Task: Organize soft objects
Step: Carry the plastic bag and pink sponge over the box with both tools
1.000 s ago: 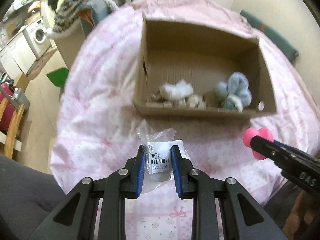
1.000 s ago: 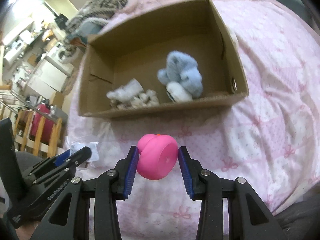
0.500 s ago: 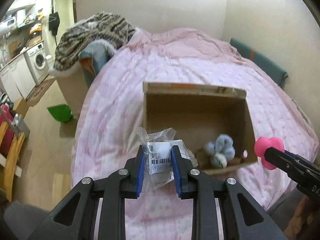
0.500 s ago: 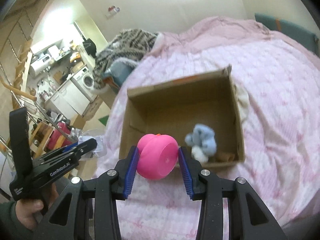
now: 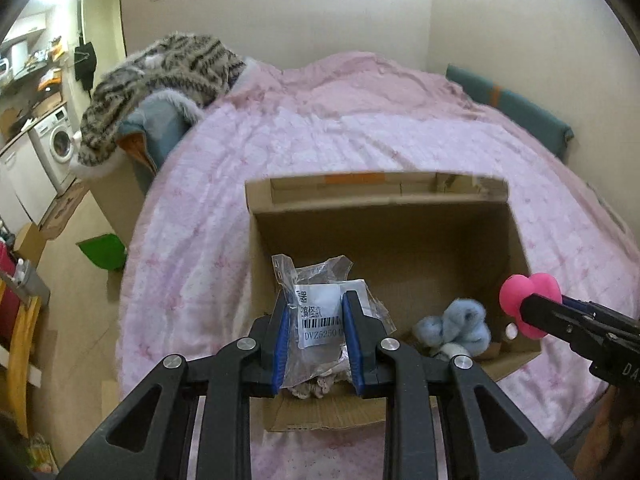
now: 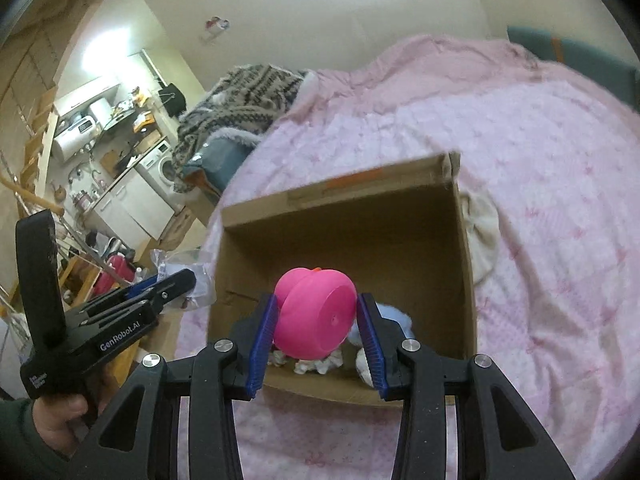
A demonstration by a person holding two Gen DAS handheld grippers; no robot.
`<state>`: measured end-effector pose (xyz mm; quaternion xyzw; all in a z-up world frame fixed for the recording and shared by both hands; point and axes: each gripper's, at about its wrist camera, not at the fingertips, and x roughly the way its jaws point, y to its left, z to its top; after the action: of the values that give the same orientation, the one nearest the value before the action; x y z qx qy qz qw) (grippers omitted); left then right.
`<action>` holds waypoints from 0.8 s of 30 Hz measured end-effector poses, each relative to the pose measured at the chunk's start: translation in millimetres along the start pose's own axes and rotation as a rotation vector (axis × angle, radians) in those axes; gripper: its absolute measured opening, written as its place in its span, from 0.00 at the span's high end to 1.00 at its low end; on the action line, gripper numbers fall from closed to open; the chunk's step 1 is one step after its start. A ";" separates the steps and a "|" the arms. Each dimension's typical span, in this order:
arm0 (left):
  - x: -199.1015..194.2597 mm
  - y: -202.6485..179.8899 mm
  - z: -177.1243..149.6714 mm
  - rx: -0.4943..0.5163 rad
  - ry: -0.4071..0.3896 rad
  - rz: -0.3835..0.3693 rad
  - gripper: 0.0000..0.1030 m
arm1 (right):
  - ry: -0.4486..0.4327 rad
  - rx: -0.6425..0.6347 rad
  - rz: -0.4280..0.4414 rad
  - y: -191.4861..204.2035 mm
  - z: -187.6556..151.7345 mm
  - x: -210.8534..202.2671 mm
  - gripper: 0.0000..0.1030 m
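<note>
Cardboard box [image 5: 384, 240] now below both raised loads, farther off than before.

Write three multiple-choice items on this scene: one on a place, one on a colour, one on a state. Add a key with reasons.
1. Where does the cardboard box sit?
A. on the floor
B. on the pink bedspread
C. on a chair

2. What colour is the toy in the right hand-held gripper?
A. pink
B. green
C. yellow

3. The left hand-held gripper is:
A. open and empty
B. lying on the bed
C. shut on a plastic bag

Key: B, bedspread surrounds the box; A, it is bright pink; C, both pads press the bag.
</note>
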<state>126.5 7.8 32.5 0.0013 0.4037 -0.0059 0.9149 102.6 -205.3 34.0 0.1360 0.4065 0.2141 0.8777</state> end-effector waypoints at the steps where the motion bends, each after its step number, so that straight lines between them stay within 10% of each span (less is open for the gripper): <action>1: 7.9 0.2 -3.6 -0.017 0.024 -0.011 0.78 | 0.017 -0.001 -0.017 -2.3 -2.9 6.8 0.58; 24: 47.5 -2.6 -24.5 -0.045 0.085 -0.035 0.78 | 0.177 -0.001 -0.045 -8.1 -18.0 53.3 0.58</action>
<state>140.4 4.9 -19.1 -0.0261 0.4422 -0.0128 0.8965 121.7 -185.3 -15.7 0.1069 0.4853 0.2058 0.8430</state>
